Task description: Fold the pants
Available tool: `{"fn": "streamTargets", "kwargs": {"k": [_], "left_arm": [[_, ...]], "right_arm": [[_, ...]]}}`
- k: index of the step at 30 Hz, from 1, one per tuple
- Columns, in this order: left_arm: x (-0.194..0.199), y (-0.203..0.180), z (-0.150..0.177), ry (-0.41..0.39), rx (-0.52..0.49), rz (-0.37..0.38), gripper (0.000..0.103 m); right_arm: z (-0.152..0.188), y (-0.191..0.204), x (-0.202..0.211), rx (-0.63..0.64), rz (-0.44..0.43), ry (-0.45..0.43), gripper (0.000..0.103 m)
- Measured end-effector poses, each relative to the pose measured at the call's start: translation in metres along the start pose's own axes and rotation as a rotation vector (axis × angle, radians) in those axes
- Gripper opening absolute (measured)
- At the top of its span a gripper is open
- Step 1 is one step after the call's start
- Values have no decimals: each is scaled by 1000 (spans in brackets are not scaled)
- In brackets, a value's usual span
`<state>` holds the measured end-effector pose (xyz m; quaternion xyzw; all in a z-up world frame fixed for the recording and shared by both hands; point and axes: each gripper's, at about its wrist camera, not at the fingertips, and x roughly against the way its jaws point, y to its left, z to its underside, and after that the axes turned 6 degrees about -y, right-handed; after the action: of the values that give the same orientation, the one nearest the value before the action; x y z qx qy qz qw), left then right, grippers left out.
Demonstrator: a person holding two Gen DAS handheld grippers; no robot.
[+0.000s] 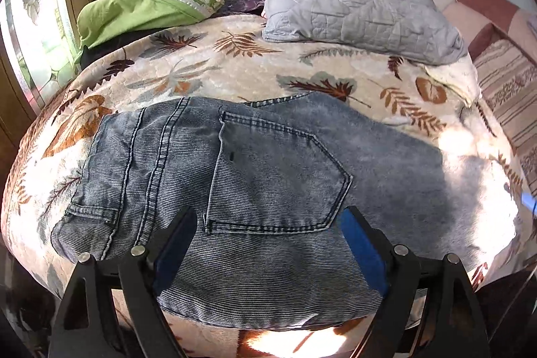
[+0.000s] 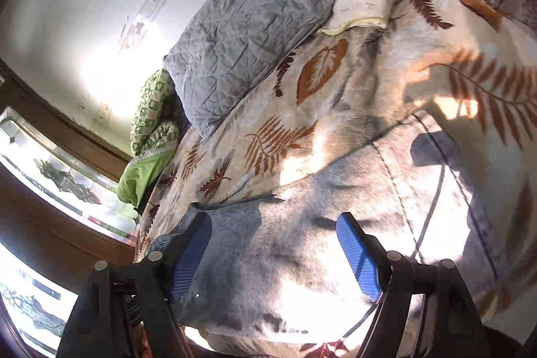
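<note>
**Ana:** While the jeans (image 1: 255,176) lie flat on the leaf-print blanket (image 1: 214,62), where exactly do you see them?

**Ben:** In the left wrist view they fill the middle and the lower half. The waistband and seams are at about 9 o'clock, the back pocket (image 1: 278,176) is in the centre, and the legs run out toward 3 o'clock into strong sun. I judge the pants are already folded along their length, one leg on the other, because only one pocket side shows.

**Ana:** And the tools?

**Ben:** The left gripper (image 1: 268,220) stands wide, with nothing between its blue pads; it hangs above the seat of the jeans at 6 o'clock. The right gripper (image 2: 273,227) is also spread wide and empty, over the sunlit leg part (image 2: 302,257). Whether any pad touches the cloth I cannot tell.

**Ana:** Why are they open like this?

**Ben:** I think so that each one can take an edge for the next fold, but this is only my judgement.

**Ana:** What else is on the bed?

**Ben:** A grey quilted pillow (image 1: 355,2) at 1 o'clock and green bedding (image 1: 141,12) at 11 o'clock, both well apart from the jeans.
</note>
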<state>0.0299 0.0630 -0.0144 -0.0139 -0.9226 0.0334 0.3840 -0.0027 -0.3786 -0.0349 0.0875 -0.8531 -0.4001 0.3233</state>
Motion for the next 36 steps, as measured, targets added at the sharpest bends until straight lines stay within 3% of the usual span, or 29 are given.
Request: {"fn": "streamTargets", "kwargs": {"k": [3,6,8,10,12,16,21,25,27,29,33,36], "left_arm": [[0,-5,-2,8,61,49,88],[1,-22,-3,18,73,93,88],[0,-38,-5,28,44,119,88],[1,-53,-9,28,28,138,88],[-1,-68,-12,38,29,169,88],[-12,-99,-14,71,16,191,88],[-25,-136,-11,96,-40,171,88],[-31,-154,-6,100,-73,166,88],[-34,-162,-3,106,-99,167,88],[-36,-167,0,107,-120,160,88],[-43,-173,3,122,-127,163,88],[-46,-177,3,130,-129,170,88]], "right_arm": [[27,-40,42,-158,20,-2,80],[50,-68,55,-251,32,21,79],[47,-72,59,-243,55,-7,80],[40,-82,55,-324,27,-20,80],[38,-90,50,-405,55,-10,80],[38,-93,35,-408,115,19,80],[36,-112,33,-483,128,-27,79],[28,-114,33,-467,132,-51,79],[25,-110,31,-432,146,-56,71],[23,-109,32,-415,170,-63,44],[22,-113,31,-415,188,-60,44],[22,-113,32,-428,190,-59,54]]}}
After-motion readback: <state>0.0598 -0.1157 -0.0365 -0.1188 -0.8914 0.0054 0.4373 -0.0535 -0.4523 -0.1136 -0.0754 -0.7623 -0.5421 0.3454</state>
